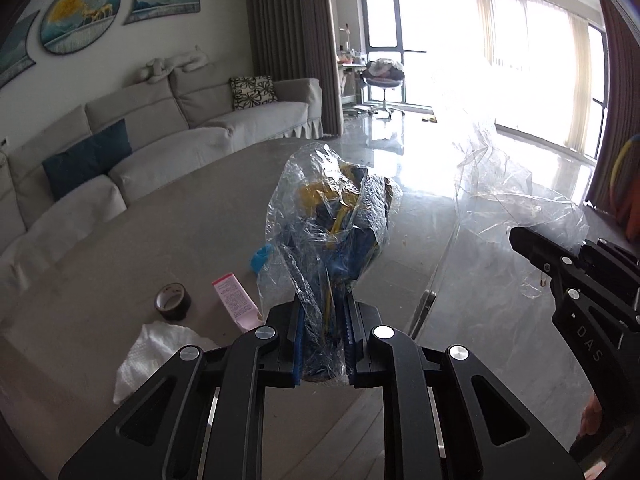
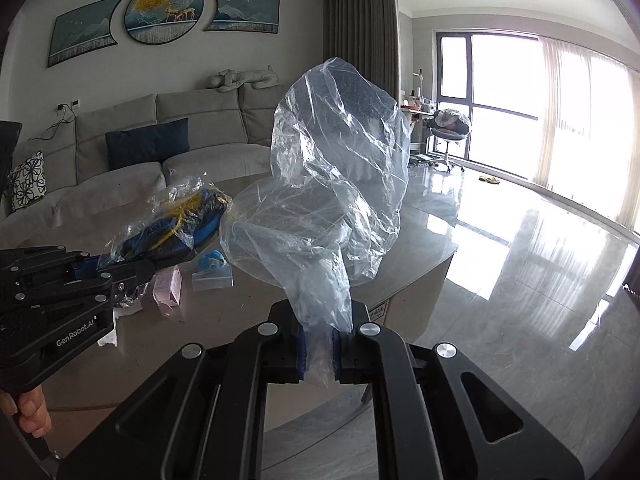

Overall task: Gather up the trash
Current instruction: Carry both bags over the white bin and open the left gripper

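Grey table (image 1: 120,240) — tape roll (image 1: 173,302), pink box (image 1: 236,304), white tissue (image 1: 160,354), blue wad (image 1: 262,260).

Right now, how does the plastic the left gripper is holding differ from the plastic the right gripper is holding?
The wrapped bundle in the left gripper holds blue and yellow contents; the clear bag in the right gripper looks empty. The bundle is tightly crumpled, the bag billows loosely. Both are transparent plastic, pinched between blue pads.

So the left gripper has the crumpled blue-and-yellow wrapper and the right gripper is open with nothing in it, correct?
Not quite. The left gripper does hold the crumpled blue-and-yellow wrapper, but the right gripper is not open and bare: the right wrist view shows its jaws shut on a clear plastic bag that billows up above them.
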